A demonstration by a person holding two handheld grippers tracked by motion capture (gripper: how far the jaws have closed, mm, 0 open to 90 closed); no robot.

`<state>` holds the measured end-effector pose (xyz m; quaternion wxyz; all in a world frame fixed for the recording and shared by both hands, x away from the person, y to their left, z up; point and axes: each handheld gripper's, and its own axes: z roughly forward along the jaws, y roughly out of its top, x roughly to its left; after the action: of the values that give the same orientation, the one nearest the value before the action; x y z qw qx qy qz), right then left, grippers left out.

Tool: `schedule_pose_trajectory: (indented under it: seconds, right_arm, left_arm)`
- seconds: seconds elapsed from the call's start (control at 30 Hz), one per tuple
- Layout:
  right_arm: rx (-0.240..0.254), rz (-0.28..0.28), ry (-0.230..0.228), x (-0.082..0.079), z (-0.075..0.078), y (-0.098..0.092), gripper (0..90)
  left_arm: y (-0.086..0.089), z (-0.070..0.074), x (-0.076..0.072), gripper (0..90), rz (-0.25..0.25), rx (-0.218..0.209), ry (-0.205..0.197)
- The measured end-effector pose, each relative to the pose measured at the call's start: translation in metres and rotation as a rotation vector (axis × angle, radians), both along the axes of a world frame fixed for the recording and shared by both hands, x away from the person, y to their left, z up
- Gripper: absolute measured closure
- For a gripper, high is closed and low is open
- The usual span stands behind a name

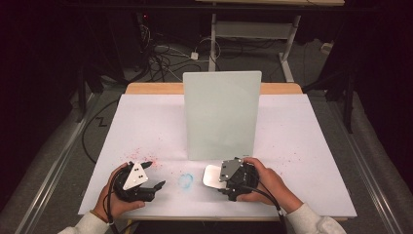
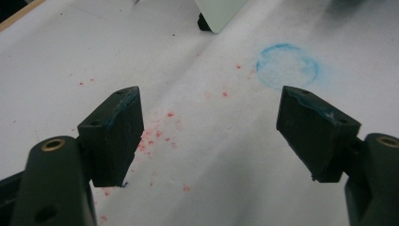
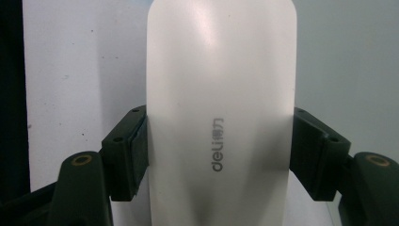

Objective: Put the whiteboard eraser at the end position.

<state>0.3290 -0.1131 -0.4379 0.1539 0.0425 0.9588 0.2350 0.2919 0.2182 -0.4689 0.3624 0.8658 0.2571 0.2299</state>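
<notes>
Right gripper (image 1: pixel 217 179) is clamped on a white eraser (image 1: pixel 212 176): in the right gripper view both pads (image 3: pixel 136 150) press the long sides of the eraser (image 3: pixel 221 113), which runs straight up between them, rounded far end up, grey "deli" print reading along its length. In the high view the eraser sits low over the white table cover (image 1: pixel 302 146), just in front of the bottom right part of the upright pale green board (image 1: pixel 221 114), sticking out to the left of the gripper body; cannot tell whether it touches the cover. Person's right hand (image 1: pixel 265 183) wraps the gripper from the right side, cable trailing back toward the sleeve. Left gripper (image 1: pixel 158 185) is empty, jaws wide apart, nothing between them; its view looks down on the cover between the 2 pads (image 2: pixel 115 134), blue smears on the inner pad faces. Left hand (image 1: pixel 114 197) holds it at the near left of the table, pointing right. A faint blue ring mark (image 1: pixel 185 181) lies on the cover between the 2 grippers, apart from both; in the left gripper view the ring (image 2: pixel 288 66) sits just beyond the right-hand pad. Red specks (image 1: pixel 141 157) scattered on the cover near the left gripper, more of them (image 2: pixel 157 134) between its pads. Board's lower corner (image 2: pixel 219 14) shows at the top of the left gripper view.
</notes>
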Motion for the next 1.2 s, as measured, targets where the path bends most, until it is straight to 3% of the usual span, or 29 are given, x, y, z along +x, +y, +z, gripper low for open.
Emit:
schedule_pose_trajectory:
  seconds: [0.2,0.53,0.9,1.2]
  right_arm:
    - [-0.015,0.039,0.066,0.009,-0.005,0.012,30.9]
    - [-0.018,0.062,0.103,0.015,-0.012,0.02,30.9]
    - [0.011,0.06,0.076,0.011,-0.013,0.018,30.6]
    - [0.082,0.068,0.076,0.008,-0.007,0.013,29.8]
  left_arm:
    - [-0.001,0.0,0.0,22.9,0.002,0.0,0.004]
    - [0.0,0.0,-0.001,22.9,0.003,0.001,0.004]
    - [-0.001,-0.001,-0.001,22.9,0.001,0.011,0.004]
    - [-0.001,-0.001,-0.002,22.9,0.001,0.014,0.002]
